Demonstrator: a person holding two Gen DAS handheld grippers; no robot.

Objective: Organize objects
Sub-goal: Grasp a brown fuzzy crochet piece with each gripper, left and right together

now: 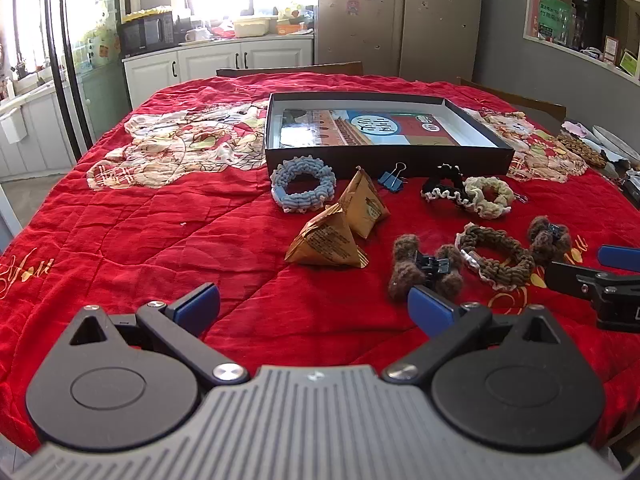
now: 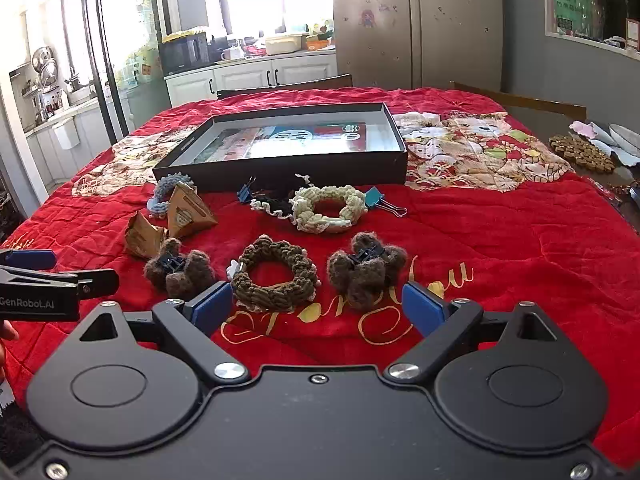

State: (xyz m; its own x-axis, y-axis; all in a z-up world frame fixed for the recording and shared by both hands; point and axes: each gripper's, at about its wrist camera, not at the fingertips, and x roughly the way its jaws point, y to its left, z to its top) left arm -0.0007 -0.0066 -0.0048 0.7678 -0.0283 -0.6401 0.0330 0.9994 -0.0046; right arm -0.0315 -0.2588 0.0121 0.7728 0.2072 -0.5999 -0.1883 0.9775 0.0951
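Observation:
A black shallow box (image 1: 420,162) (image 2: 280,172) lies open on the red cloth. In front of it lie a blue scrunchie (image 1: 303,186), two tan pyramid packets (image 1: 328,242) (image 1: 363,204), a blue binder clip (image 1: 391,180), a black scrunchie (image 1: 442,188), a cream scrunchie (image 2: 328,208), a brown scrunchie (image 2: 276,276) and two brown fuzzy hair clips (image 2: 366,268) (image 2: 178,266). My left gripper (image 1: 314,306) is open, empty, near the table's front. My right gripper (image 2: 318,306) is open, empty, just short of the brown scrunchie.
A second teal binder clip (image 2: 380,200) lies right of the cream scrunchie. A brown woven mat (image 2: 582,154) and plates sit at the table's right edge. Wooden chairs (image 2: 520,102) stand behind the table. Kitchen cabinets and a fridge are beyond.

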